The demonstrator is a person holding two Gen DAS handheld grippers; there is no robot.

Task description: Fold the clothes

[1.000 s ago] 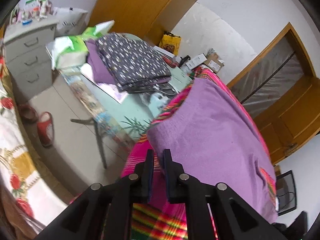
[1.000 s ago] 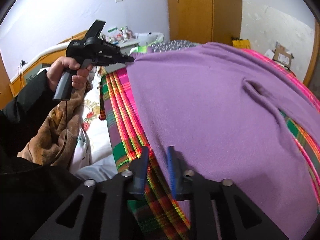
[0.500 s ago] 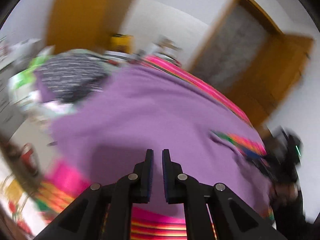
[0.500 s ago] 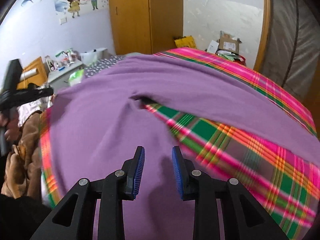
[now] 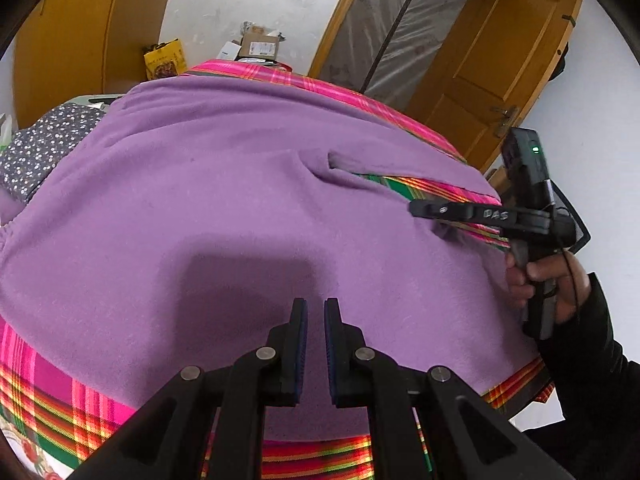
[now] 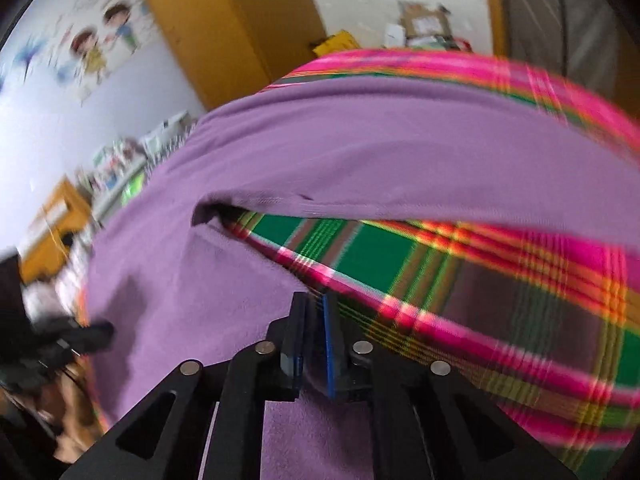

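A purple fleece garment (image 5: 224,208) lies spread flat over a bright plaid bedcover (image 5: 52,396); a slit between its two legs shows the plaid. My left gripper (image 5: 315,312) hovers over its near middle, jaws a narrow gap apart, holding nothing. My right gripper (image 5: 418,209) shows at the right in the left wrist view, at the inner edge of the near leg. In the blurred right wrist view the garment (image 6: 360,148) fills the frame, and the right gripper (image 6: 314,308) has its jaws nearly closed at that edge, by the plaid (image 6: 460,280); whether it pinches cloth is unclear.
A folded dark dotted garment (image 5: 36,144) lies off the bed's far left. A yellow bag (image 5: 164,58) and cardboard boxes (image 5: 256,42) sit against the far wall. A wooden door (image 5: 492,68) stands at the right. A wardrobe (image 6: 224,28) stands behind.
My left gripper swung from the garment's left corner to over its middle. My right gripper moved from the near hem to the inner leg edge and its jaws narrowed.
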